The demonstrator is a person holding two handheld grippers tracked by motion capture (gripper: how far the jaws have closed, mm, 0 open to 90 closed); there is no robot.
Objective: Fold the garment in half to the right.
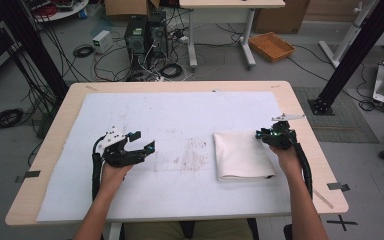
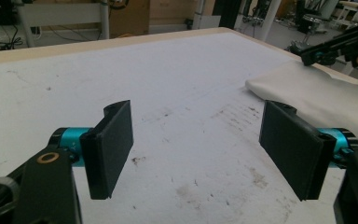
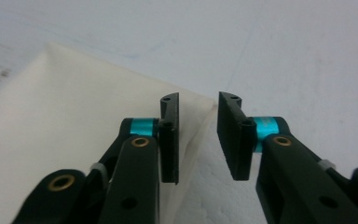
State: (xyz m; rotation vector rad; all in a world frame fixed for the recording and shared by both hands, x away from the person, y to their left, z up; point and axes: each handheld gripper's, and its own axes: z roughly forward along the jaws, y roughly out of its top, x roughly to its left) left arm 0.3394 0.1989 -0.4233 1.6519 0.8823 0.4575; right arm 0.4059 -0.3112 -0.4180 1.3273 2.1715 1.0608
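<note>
Folded cloth (image 1: 242,155) lies flat on the white mat (image 1: 180,115), right of centre. Right gripper (image 1: 258,134) sits at the cloth's far right corner, jaws narrowly apart, straddling the edge; probably not pinching it, hard to tell. Left gripper (image 1: 145,141) sits well apart to the left, jaws wide, holding nothing.

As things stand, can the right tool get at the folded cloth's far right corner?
Probably yes: the right tool sits right at the folded cloth, its jaws slightly apart astride the corner edge, with nothing in the way.
</note>
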